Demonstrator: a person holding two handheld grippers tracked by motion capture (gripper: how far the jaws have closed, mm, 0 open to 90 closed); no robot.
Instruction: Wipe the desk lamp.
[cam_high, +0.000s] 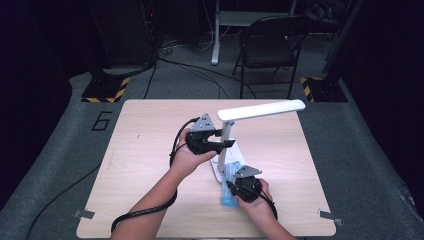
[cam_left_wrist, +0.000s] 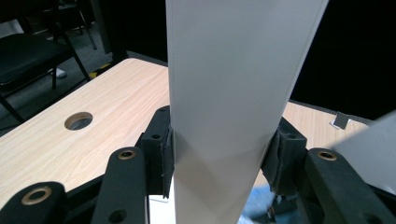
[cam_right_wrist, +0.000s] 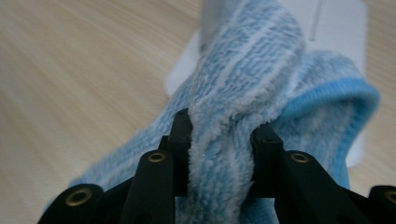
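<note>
Here, nearest the person's edge of the pale wooden table (cam_high: 140, 200), the right gripper (cam_high: 239, 181) lies low over a fluffy light-blue striped cloth (cam_high: 230, 192), a little right of the table's middle. In the right gripper view its two black jaws are pinched on a raised fold of that cloth (cam_right_wrist: 224, 154), the pile bulging up between the pads, and the rest of the cloth spreads ahead of the jaws onto the flat white base of the lamp (cam_right_wrist: 336, 28). The right hand (cam_high: 257, 202) wraps the gripper body from behind, with the cable trailing back toward the near edge. Just beyond, the cloth overlaps the lamp base (cam_high: 219, 170), which sits near the centre of the table. Farther in, the left gripper (cam_high: 226, 143) is held level, pointing right, and clamps the slim white upright stem of the desk lamp (cam_high: 227, 131); in the left gripper view the stem (cam_left_wrist: 233, 93) stands straight between the jaws with both pads pressed against its sides. The left hand (cam_high: 192, 152) holds that gripper from the left. Above, the lamp's long white head (cam_high: 262, 109) reaches toward the table's far right corner. Beyond the far edge stands a dark folding chair (cam_high: 267, 47) on the grey floor.
</note>
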